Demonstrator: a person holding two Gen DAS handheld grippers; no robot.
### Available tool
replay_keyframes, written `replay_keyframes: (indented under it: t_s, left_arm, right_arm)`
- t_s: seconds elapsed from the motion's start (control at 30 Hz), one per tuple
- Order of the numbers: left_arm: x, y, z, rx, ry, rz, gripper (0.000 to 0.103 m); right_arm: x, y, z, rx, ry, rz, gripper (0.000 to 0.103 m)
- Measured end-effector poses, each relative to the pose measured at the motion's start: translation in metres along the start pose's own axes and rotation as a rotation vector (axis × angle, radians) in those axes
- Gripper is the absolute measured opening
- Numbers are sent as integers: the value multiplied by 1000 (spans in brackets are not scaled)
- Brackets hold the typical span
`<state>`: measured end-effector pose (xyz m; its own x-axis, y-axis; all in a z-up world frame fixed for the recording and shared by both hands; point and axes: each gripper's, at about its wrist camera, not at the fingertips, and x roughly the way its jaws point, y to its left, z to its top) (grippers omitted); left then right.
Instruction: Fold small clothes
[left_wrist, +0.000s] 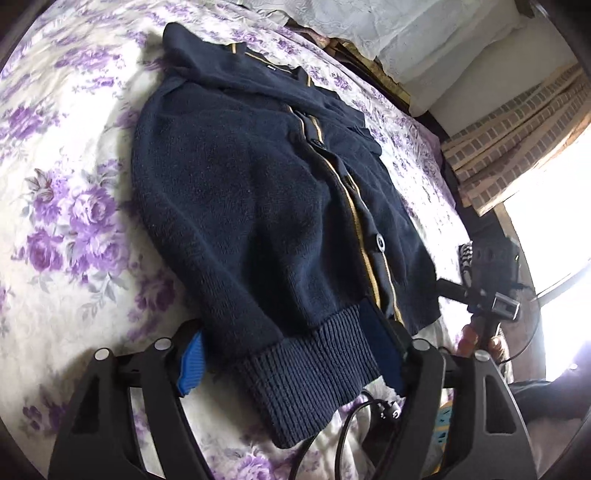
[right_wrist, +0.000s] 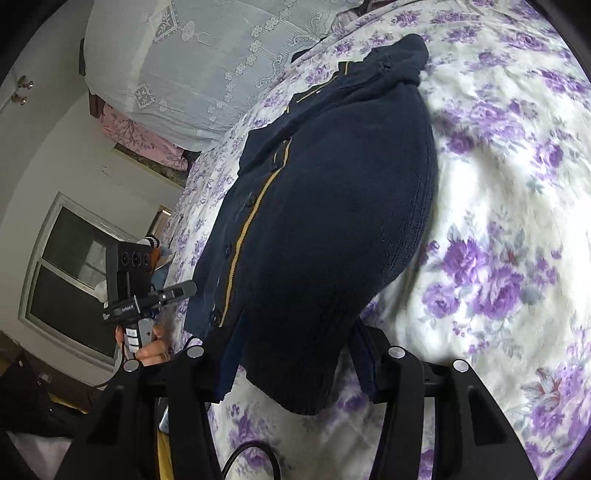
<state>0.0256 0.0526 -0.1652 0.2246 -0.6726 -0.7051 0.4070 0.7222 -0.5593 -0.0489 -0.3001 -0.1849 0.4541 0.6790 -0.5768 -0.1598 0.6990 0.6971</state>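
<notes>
A navy knit cardigan (left_wrist: 236, 192) lies spread on a bedspread (left_wrist: 66, 155) printed with purple roses, its collar at the far end and its ribbed hem (left_wrist: 317, 376) at the near end. A mustard-yellow stripe (left_wrist: 354, 221) runs down the button placket, with a dark button (left_wrist: 379, 242) showing beside it. One sleeve is folded across the chest. The hem end is raised off the bedspread.

The left gripper (left_wrist: 291, 354) stands wide open, its blue-padded fingers (left_wrist: 192, 363) either side of the ribbed hem; the fabric sits between them, but a firm pinch cannot be confirmed. In the right wrist view the right gripper (right_wrist: 295, 369) is likewise spread wide, with the cardigan (right_wrist: 332, 221) draped down between its fingers at the hem; whether it grips cannot be told.

Each view catches the other tool off the cardigan's placket side: the right gripper (left_wrist: 476, 291) in the left wrist view, and the left gripper (right_wrist: 147, 295) held in a hand (right_wrist: 151, 347) in the right wrist view.

Beyond the cardigan's collar lies a white lace-covered pillow (right_wrist: 192, 70). Past the placket side are a window (right_wrist: 70, 266) and patterned curtain (left_wrist: 517, 133).
</notes>
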Motion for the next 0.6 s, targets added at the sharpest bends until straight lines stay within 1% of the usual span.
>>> replay_keyframes:
  t_s: [0.03,0.1,0.13,0.17,0.27,0.3,0.33,0.37,0.4,0.47,0.53,0.6]
  left_arm:
    - [-1,-1,-3,6,0,10,56]
    - [-4,1,-8,0,-3,3,53]
    - [-4,2,-9,-4,-5,2,52]
    - [-3,3,-8,-7,-4,2,52]
    - [1,2,-5,2,-7,15,52]
    - [0,1,-5,9,-11,27,47]
    - [0,-1,-6,22,-17,50,37]
    - [0,-1,-6,26,-17,54,32]
    - [1,-2,-6,27,-16,47,25]
    - [0,-4,-6,37,-22,59,22]
    - [-2,-7,-6,51,-35,76,17]
    - [-8,-10,-5,64,-55,89,15]
  right_arm:
    - [-2,-1,-2,3,-1,0,47]
    - [-6,-6,-7,24,3,9,42]
    - [-7,-9,-8,32,2,7,36]
    - [-7,-12,-8,44,-1,9,33]
    - [-2,-10,-7,34,-1,-6,31]
    - [-3,-8,-7,24,-2,-14,31]
    - [-4,-5,-8,9,-8,-30,30]
    - [-4,-3,-8,1,-15,-41,26]
    - [-6,-1,-9,-8,-27,-52,25]
    - [-11,0,-10,-14,-45,-57,18]
    - [-16,3,-9,-21,-65,-59,16]
    - [-23,6,-7,-33,-92,-48,15]
